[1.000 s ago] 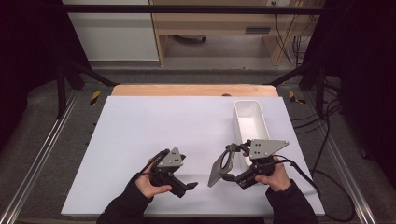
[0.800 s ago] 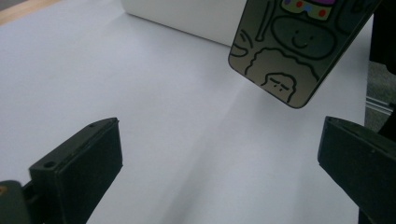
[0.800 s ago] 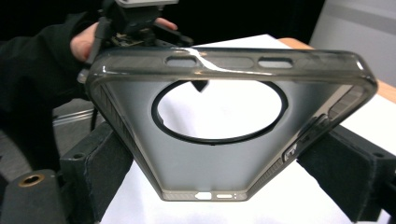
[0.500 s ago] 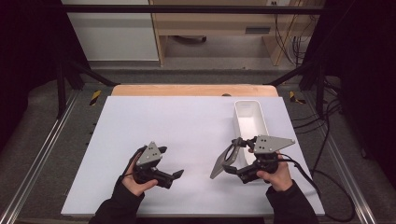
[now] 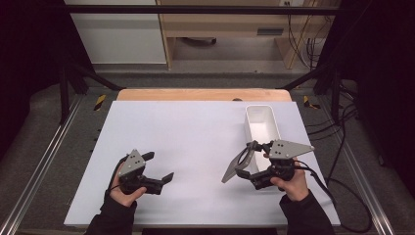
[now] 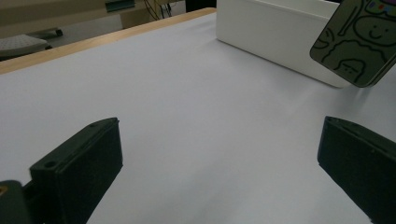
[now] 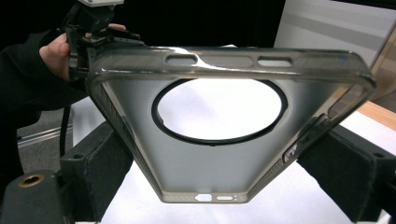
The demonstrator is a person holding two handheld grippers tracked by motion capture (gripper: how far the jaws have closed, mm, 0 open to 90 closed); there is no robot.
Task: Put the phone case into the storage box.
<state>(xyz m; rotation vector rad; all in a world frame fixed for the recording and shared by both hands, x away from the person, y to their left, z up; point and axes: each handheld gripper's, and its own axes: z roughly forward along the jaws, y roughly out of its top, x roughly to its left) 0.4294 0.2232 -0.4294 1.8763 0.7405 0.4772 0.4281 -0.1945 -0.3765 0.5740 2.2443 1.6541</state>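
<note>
A translucent grey phone case (image 7: 219,175) with a round black ring is clamped by its side edges in my right gripper (image 7: 215,182). From above, the case (image 5: 236,165) hangs tilted over the table's right front, in front of my right gripper (image 5: 250,163). Its outer face (image 6: 359,42) carries cartoon line drawings. At the left front my left gripper (image 5: 157,166) is open with nothing in it. Its two jaws stand far apart over bare white table (image 6: 210,116), and the left gripper (image 6: 219,163) points toward the case.
A long white bin (image 5: 262,125) stands on the table's right side, just behind the right gripper, and its side wall (image 6: 280,32) is seen past the left jaws. The white tabletop (image 5: 195,132) ends at a wooden strip (image 5: 200,94) at the back. Cables trail off the right edge.
My left gripper has moved left, away from the case, and stays open. The right gripper keeps its hold on the case and has barely shifted.
</note>
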